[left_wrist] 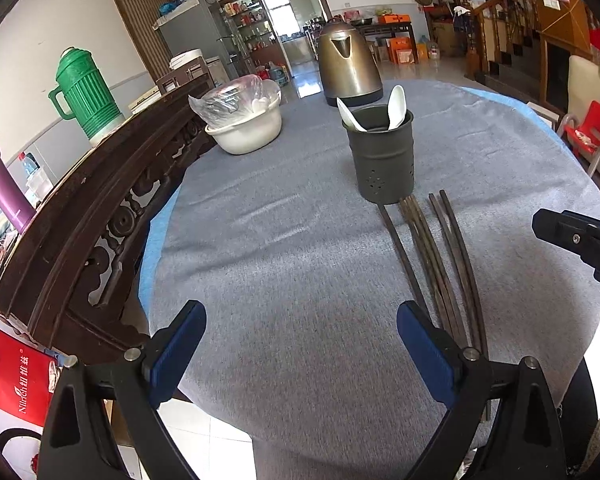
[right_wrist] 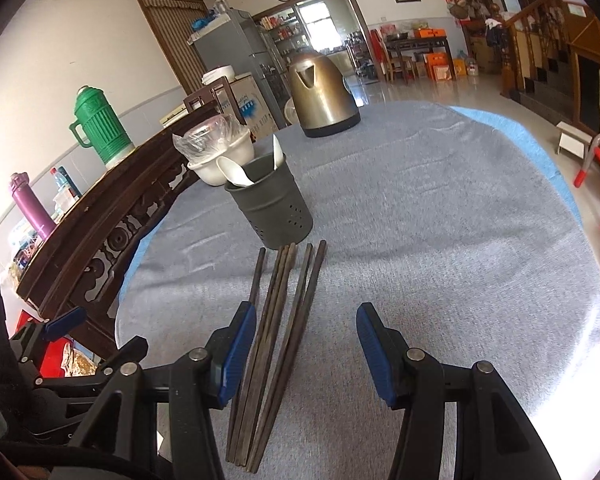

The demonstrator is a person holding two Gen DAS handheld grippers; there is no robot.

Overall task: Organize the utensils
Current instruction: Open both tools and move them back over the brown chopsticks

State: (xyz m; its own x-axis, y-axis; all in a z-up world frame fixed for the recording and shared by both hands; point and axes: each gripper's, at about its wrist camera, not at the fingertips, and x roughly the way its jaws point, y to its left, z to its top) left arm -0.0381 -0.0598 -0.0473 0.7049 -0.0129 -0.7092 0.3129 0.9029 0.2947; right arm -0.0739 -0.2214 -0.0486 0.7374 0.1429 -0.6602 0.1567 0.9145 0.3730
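Right gripper point(right_wrist: 306, 354), fingers spread and holding nothing, hovers low over the near ends of the dark chopsticks point(right_wrist: 278, 344); its left finger point(right_wrist: 236, 354) sits just beside the outermost stick, so most of the bundle lies within the open span, a stance that suits closing on several sticks at once. Left gripper point(left_wrist: 300, 354), likewise spread wide and empty, is held over bare cloth with the chopsticks point(left_wrist: 440, 264) passing just to the right of its right finger point(left_wrist: 426, 354); it appears to be waiting rather than reaching.

The chopsticks lie flat on the grey-clothed tabletop point(right_wrist: 440, 240) in a loose, roughly parallel row, far tips pointing toward and nearly meeting the base of the utensil holder point(right_wrist: 270, 208). This alignment probably eases lifting them and tipping them upright into the holder. The exact count is hard to fix, since the sticks overlap.

The holder, a dark perforated cylinder, stands upright and already contains two white spoons point(left_wrist: 374, 114), bowls upward and leaning on the rim. Beyond it, a white basin point(left_wrist: 246, 128) holds items under a clear plastic bag; the contents cannot be identified. A bronze kettle point(left_wrist: 348, 64) stands farther back, apart from the working area.
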